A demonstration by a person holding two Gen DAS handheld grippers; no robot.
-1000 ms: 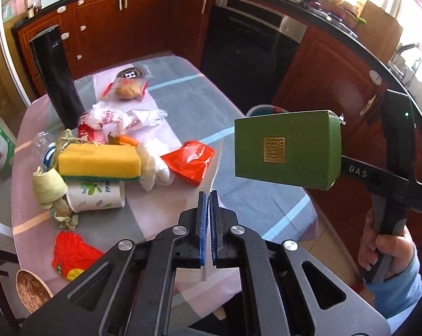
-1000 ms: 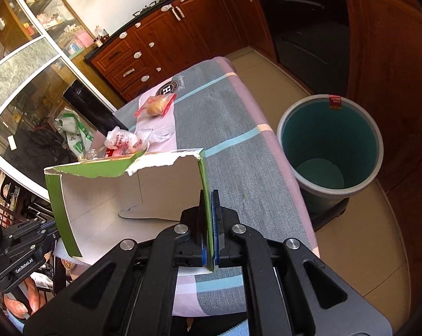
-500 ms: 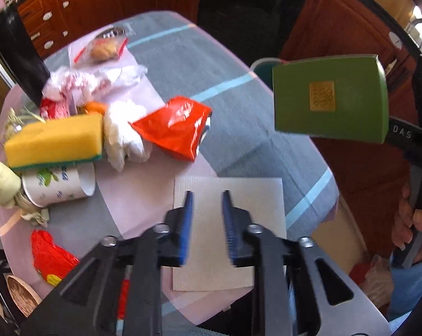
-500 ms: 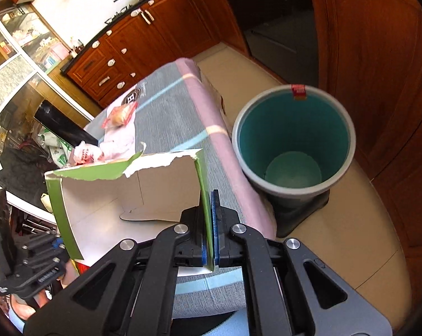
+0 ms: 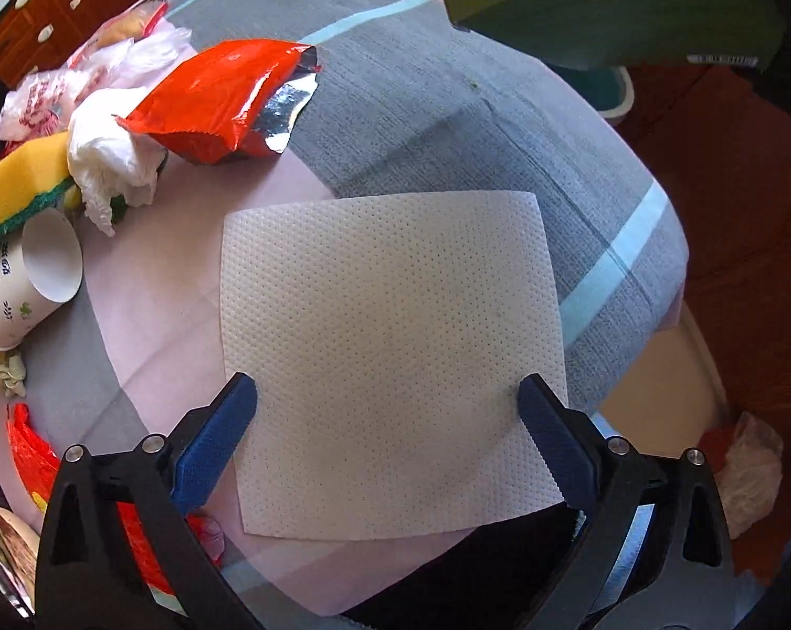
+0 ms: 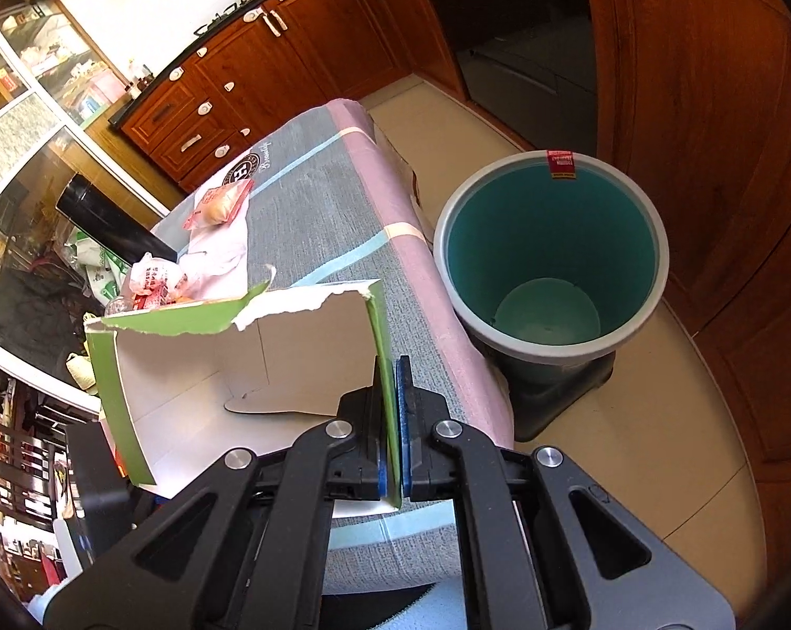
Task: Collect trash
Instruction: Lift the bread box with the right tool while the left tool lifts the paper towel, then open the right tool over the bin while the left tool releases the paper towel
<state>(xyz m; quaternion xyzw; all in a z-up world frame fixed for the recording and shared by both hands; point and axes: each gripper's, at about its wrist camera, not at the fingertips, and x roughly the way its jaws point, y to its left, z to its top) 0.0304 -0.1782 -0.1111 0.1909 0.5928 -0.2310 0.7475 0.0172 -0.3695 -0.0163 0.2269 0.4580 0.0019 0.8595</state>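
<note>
Left wrist view looks almost straight down on a white paper towel (image 5: 390, 357) lying flat near the edge of the tabletop (image 5: 447, 105). The left tongs (image 5: 385, 415) are opening, their blue pads straddling the sheet's near half with nothing pinched. The towel looks thin, soft and very light; lying flat, it offers no edge to bite, so pressing down and closing to bunch the middle into a ridge is probably the surest hold. It should crumple rather than slip.

Further up this view sit a red foil snack bag (image 5: 222, 100), crumpled tissue (image 5: 112, 157), a yellow sponge (image 5: 17, 184) and a paper cup (image 5: 22, 283), none clearly visible from the other camera.

Right wrist view adds what this one hides: the right tongs (image 6: 391, 420) are clamped on one wall of a torn green carton (image 6: 238, 362), stiff but light, held above the tabletop edge, and the teal bin (image 6: 547, 257) stands on the floor just beside the tabletop, apparently empty.
</note>
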